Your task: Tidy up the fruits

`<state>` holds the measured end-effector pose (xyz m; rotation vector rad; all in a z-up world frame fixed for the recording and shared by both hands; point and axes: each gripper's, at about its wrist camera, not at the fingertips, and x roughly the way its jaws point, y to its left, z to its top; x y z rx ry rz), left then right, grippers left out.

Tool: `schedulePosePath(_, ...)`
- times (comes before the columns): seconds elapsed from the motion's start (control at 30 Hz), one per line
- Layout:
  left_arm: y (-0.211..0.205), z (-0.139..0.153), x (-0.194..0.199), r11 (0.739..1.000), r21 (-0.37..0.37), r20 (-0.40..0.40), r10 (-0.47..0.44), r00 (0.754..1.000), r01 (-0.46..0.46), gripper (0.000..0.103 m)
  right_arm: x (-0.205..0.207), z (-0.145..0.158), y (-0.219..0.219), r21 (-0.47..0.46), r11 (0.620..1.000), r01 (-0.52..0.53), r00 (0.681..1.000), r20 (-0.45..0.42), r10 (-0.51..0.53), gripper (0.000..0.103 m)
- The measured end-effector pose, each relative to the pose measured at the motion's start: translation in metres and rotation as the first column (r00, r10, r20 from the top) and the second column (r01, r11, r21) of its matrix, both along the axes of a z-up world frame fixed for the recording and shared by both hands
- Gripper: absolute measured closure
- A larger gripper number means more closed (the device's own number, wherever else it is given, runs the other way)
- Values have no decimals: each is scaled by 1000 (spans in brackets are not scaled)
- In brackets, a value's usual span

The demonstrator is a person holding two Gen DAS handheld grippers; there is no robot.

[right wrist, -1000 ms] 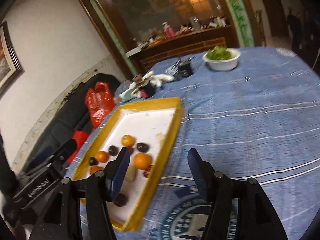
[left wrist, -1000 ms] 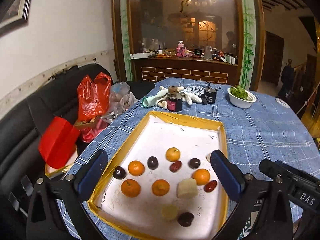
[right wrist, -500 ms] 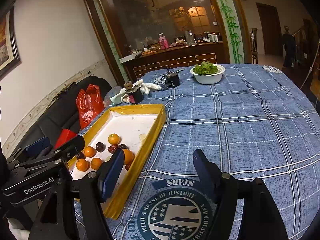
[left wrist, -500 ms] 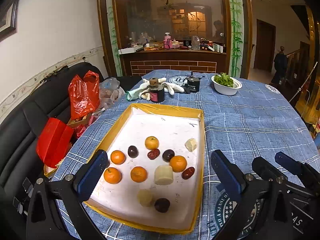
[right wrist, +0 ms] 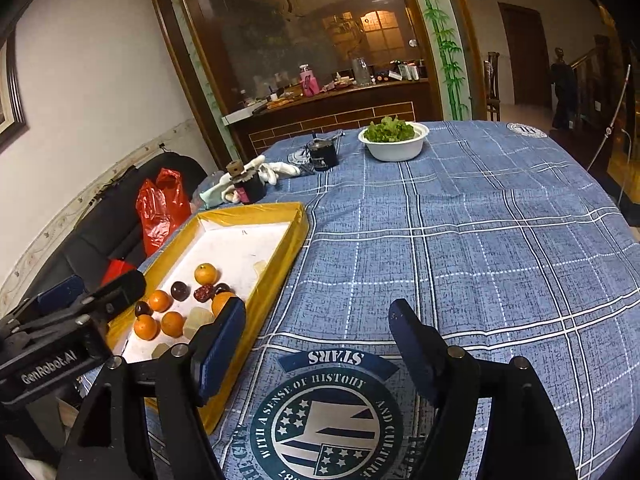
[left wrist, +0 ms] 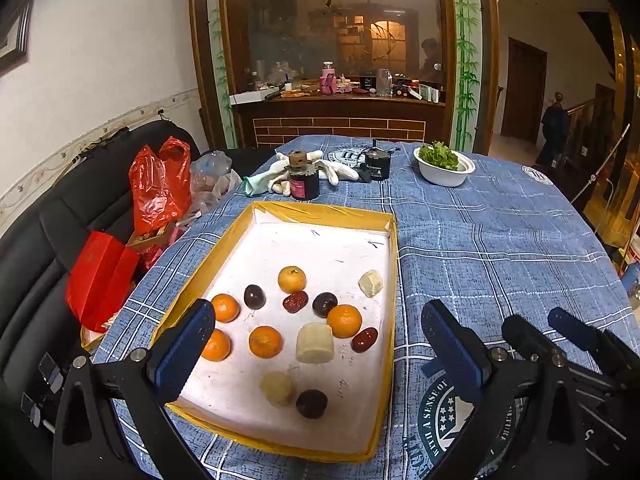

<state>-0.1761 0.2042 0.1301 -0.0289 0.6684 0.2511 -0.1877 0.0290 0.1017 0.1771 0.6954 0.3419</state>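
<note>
A yellow-rimmed white tray [left wrist: 324,210] lies on the blue checked tablecloth [left wrist: 500,248]. It holds several tangerines [left wrist: 344,321], dark plums [left wrist: 254,295], red dates [left wrist: 295,302] and pale peeled chunks [left wrist: 314,343]. My left gripper [left wrist: 317,314] hovers open over the tray's near end, nothing between its fingers. My right gripper [right wrist: 318,309] hangs over bare cloth to the right of the tray [right wrist: 298,220]. Its jaws are opening and nothing is between them. In the right wrist view the left gripper [right wrist: 80,300] shows at the left edge.
At the far side of the table stand a white bowl of greens [left wrist: 443,164], a dark jar [left wrist: 304,184], white gloves [left wrist: 340,170] and a black device [left wrist: 376,166]. Red plastic bags [left wrist: 158,184] lie on a black sofa [left wrist: 40,264] left of the table.
Both grippers have shifted sideways, so the tray now sits further left in the left wrist view. The right gripper's jaws stand wider apart than before.
</note>
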Motion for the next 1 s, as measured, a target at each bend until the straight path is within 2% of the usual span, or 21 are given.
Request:
schedulePosePath(0.6,18,2,-11,998,-45,61,40,997,-38,0,-7,-1,20,-68,997,-20,999,27,22,22)
schedulePosePath(1.0,14,-2,-10,999,-41,51,29,998,-27,0,-6,-5,18,-75,997,-18,999,26,20,20)
